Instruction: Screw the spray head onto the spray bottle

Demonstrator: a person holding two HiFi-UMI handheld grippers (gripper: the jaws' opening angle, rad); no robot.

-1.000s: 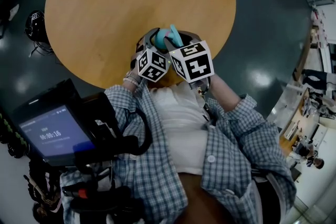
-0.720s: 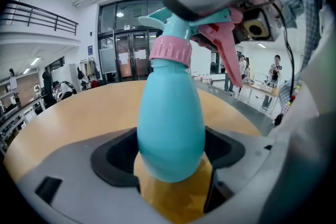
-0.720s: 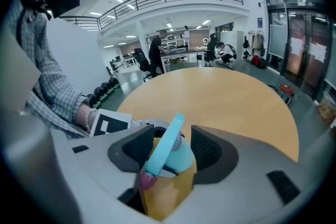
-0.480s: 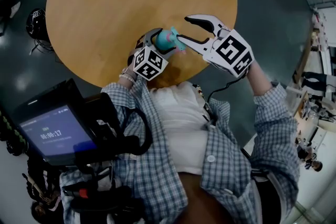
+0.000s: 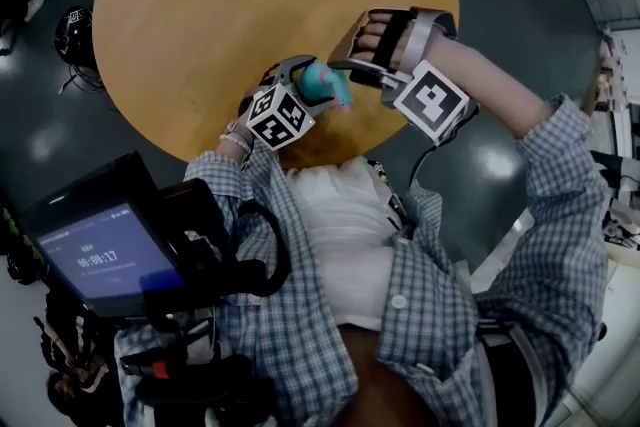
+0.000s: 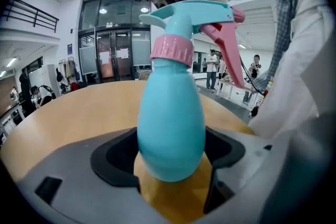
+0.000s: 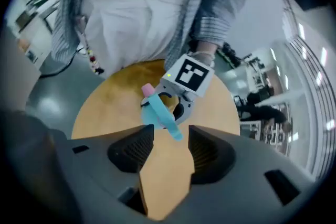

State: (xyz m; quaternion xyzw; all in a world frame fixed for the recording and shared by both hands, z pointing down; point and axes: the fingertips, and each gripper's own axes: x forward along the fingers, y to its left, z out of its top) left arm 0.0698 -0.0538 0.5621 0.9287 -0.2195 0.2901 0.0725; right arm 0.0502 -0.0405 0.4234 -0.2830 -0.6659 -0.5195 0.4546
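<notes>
Left gripper view: left gripper (image 6: 170, 157) clamps spray bottle (image 6: 170, 113); right gripper (image 7: 169, 152), jaws just opened and empty, should close squarely on the spray head (image 6: 194, 12) and twist, bottle held steady.

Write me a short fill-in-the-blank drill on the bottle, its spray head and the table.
The left gripper is ___ on the teal spray bottle.
The spray head sits on the bottle's neck with a ___ collar.
Beneath lies a wooden table whose top is ___ in shape.
Missing words: shut; pink; round.
</notes>
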